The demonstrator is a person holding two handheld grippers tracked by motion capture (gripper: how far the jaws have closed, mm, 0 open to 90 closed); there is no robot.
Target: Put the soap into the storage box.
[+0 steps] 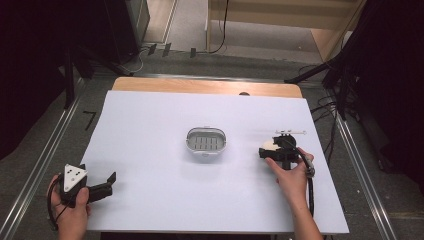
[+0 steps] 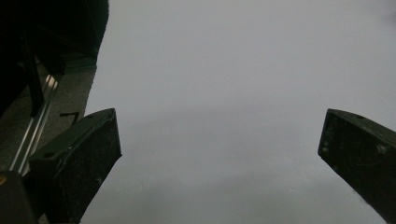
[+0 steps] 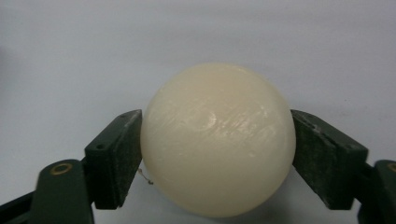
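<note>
A cream, rounded bar of soap (image 3: 218,140) sits between the two jaws of my right gripper (image 3: 217,156), which is shut on it from both sides. In the high view that gripper (image 1: 270,148) is at the right of the white table (image 1: 150,125), with the soap (image 1: 268,145) showing pale at its tip. A grey oval soap dish (image 1: 189,142) with a slotted floor lies mid-table, to the left of the soap and apart from it. My left gripper (image 1: 109,184) rests at the front left corner, open (image 2: 219,149) over bare tabletop.
A thin white rod-like piece (image 1: 291,132) lies just beyond the right gripper. The table's wooden back edge (image 1: 205,86) runs along the far side. Metal rails (image 1: 45,155) flank the table on the floor, and black stands rise at both back corners.
</note>
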